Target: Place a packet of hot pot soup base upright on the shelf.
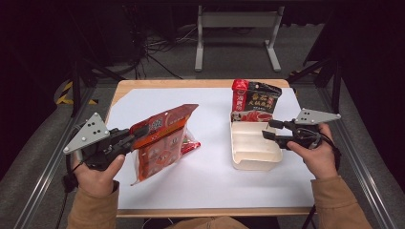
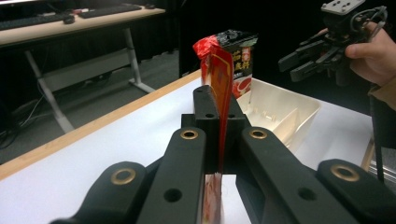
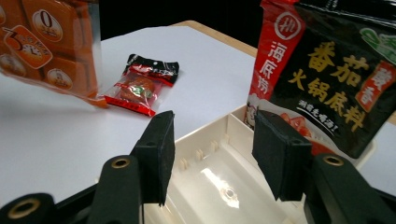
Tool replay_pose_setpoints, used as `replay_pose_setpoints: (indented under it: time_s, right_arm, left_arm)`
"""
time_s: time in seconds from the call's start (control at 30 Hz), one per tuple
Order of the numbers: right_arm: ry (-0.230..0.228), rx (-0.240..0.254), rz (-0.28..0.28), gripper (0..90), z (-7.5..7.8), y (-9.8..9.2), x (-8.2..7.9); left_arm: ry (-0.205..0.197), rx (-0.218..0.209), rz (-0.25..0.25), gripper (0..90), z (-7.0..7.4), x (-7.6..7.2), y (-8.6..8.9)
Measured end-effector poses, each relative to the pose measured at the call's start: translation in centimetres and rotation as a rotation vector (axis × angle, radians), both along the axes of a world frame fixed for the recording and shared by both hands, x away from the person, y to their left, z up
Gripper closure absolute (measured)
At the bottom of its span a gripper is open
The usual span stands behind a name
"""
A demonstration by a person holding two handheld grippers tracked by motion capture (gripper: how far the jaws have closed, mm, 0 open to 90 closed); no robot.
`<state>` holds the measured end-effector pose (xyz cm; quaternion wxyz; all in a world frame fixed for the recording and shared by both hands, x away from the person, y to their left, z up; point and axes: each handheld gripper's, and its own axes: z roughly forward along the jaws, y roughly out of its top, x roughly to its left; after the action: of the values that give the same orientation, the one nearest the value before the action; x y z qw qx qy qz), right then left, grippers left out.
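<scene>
Item: orange bag (image 1: 160, 140) pinched in left tongs (image 1: 135, 135); I carry it level toward tray (image 1: 253, 157), right tongs (image 1: 270, 130) spread

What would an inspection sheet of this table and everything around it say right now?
Surface: wooden table under a white sheet.
Job's things: large orange plastic snack bag lifted by its top edge; cream plastic divided tray; red-and-black sauce pouch standing at the tray's far end.
Clutter: small red wrapped snack packet lying flat by the orange bag.
Grippers: left gripper clamped on the orange bag; right gripper open above the tray, holding nothing.
Cables: a black cable trails by the left hand; more tangled on the floor beyond.
Surroundings: grey desk frame, dark carpet.
</scene>
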<state>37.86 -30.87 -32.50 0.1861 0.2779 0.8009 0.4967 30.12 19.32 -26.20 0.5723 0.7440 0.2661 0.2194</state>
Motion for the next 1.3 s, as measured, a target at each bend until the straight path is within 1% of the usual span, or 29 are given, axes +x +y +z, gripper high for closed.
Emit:
replay_pose_setpoints:
  time_s: [0.1, 0.13, 0.2, 0.23, 0.33, 0.37, 0.4, 0.43, 0.47, 0.5, 0.53, 0.57, 0.6, 0.8, 0.9, 1.03, 1.1, 1.13, 1.3]
  right_arm:
    - [-0.004, 0.006, 0.019, 47.9, 0.3, 0.5, 0.0]
    - [-0.005, 0.018, 0.022, 47.4, 0.3, 0.7, -0.1]
    - [-0.003, 0.04, 0.04, 45.8, 0.5, 1.0, -0.1]
    - [-0.005, 0.05, 0.053, 44.6, 0.6, 1.2, -0.1]
    - [-0.013, 0.062, 0.07, 42.1, 0.7, 1.6, -0.2]
    - [-0.02, 0.073, 0.098, 39.7, 0.9, 2.1, -0.2]
    - [-0.02, 0.073, 0.098, 39.7, 0.9, 2.1, -0.2]
    - [-0.022, 0.078, 0.124, 38.1, 1.1, 2.7, -0.2]
    - [-0.023, 0.079, 0.134, 37.3, 1.2, 3.0, -0.2]
    - [-0.026, 0.078, 0.152, 36.5, 1.3, 3.4, -0.2]
    - [-0.026, 0.078, 0.152, 36.5, 1.3, 3.4, -0.2]
    - [-0.026, 0.08, 0.163, 35.8, 1.3, 3.7, -0.2]
    - [-0.026, 0.082, 0.186, 34.8, 1.4, 4.3, -0.2]
    - [-0.046, 0.064, 0.243, 32.9, 2.0, 6.5, -0.2]
    - [-0.055, 0.064, 0.267, 32.0, 2.4, 7.5, -0.1]
    - [-0.069, 0.059, 0.284, 31.1, 2.7, 8.7, 0.3]
    - [-0.069, 0.06, 0.29, 30.8, 2.7, 8.9, 0.3]
    - [-0.07, 0.063, 0.296, 30.6, 2.8, 9.3, 0.4]
    - [-0.082, 0.081, 0.337, 29.2, 3.1, 10.5, 0.5]
  left_arm:
    - [-0.005, -0.006, -0.011, 90.0, 0.1, 0.1, -0.3]
    - [-0.005, -0.006, -0.011, 90.0, 0.1, 0.1, -0.3]
    - [-0.009, -0.025, -0.027, 90.0, 0.2, 0.2, -0.5]
    - [-0.012, -0.026, -0.032, 90.0, 0.3, 0.2, -0.6]
    - [-0.012, -0.04, -0.046, 90.0, 0.4, 0.2, -0.9]
    - [-0.021, -0.044, -0.057, 90.0, 0.6, 0.3, -1.2]
    - [-0.021, -0.044, -0.057, 90.0, 0.6, 0.3, -1.2]
    - [-0.028, -0.051, -0.064, 90.0, 0.7, 0.3, -1.6]
    - [-0.028, -0.051, -0.064, 90.0, 0.7, 0.3, -1.6]
    - [-0.032, -0.052, -0.078, 90.0, 0.8, 0.4, -1.9]
    - [-0.032, -0.052, -0.078, 90.0, 0.8, 0.4, -1.9]
    - [-0.044, -0.054, -0.085, 90.0, 0.8, 0.5, -2.1]
    - [-0.047, -0.057, -0.088, 90.0, 0.7, 0.5, -2.2]
    - [-0.053, -0.065, -0.123, 90.0, 0.7, 0.9, -2.8]
    - [-0.058, -0.066, -0.135, 90.0, 0.7, 1.0, -2.9]
    - [-0.062, -0.077, -0.172, 90.0, 0.7, 0.9, -3.2]
    - [-0.063, -0.08, -0.179, 90.0, 0.7, 0.9, -3.3]
    - [-0.068, -0.081, -0.183, 90.0, 0.7, 0.9, -3.4]
    - [-0.064, -0.08, -0.206, 90.0, 0.6, 0.9, -3.9]
